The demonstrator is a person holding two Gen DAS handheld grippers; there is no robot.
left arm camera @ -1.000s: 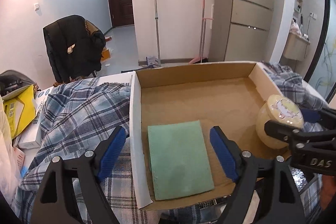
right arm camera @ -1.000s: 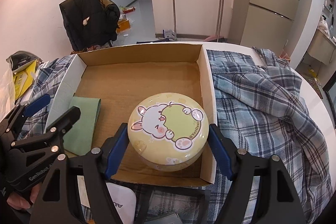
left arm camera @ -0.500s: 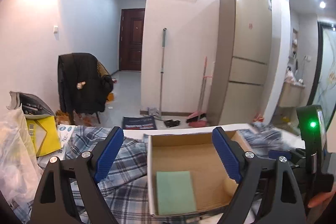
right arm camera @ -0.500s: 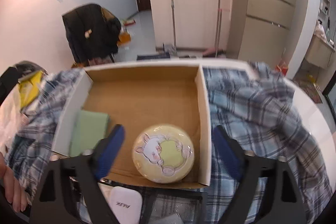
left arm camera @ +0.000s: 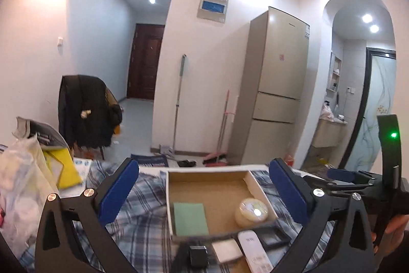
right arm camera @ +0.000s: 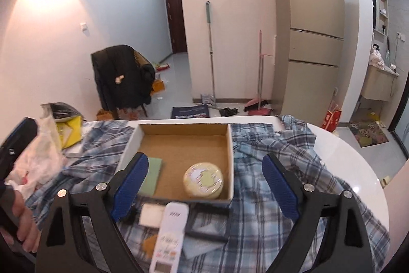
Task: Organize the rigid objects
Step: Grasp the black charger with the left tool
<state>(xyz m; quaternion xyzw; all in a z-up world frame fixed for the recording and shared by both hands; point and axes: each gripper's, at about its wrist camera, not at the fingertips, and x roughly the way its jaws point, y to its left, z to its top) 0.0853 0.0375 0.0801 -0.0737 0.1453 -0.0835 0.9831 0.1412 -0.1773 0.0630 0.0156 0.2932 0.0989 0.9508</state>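
An open cardboard box [left arm camera: 167, 196] [right arm camera: 231, 157] lies on a plaid shirt. Inside it, a flat green pad [left arm camera: 190, 219] [right arm camera: 150, 175] rests at the left and a round yellow tin [left arm camera: 251, 211] [right arm camera: 203, 179] with a cartoon lid stands at the near right. My left gripper [left arm camera: 203, 170] hovers high above the box's near side, its jaws opening with nothing between them. My right gripper [right arm camera: 204, 160] is likewise raised and open, empty, with the tin well below it. A white remote [left arm camera: 253, 250] [right arm camera: 170, 229] lies just in front of the box.
The plaid shirt [right arm camera: 281, 145] covers most of the round white table [right arm camera: 352, 163]. A small white square [right arm camera: 152, 218], a black frame [right arm camera: 207, 229] and a black cube [left arm camera: 198, 253] lie near the remote. Plastic bags [left arm camera: 20, 183] and a yellow box [right arm camera: 67, 129] crowd the left.
Both grippers rose and drew back from the box. The right one let go of the yellow tin, which now stands in the box. The left jaws spread wider.
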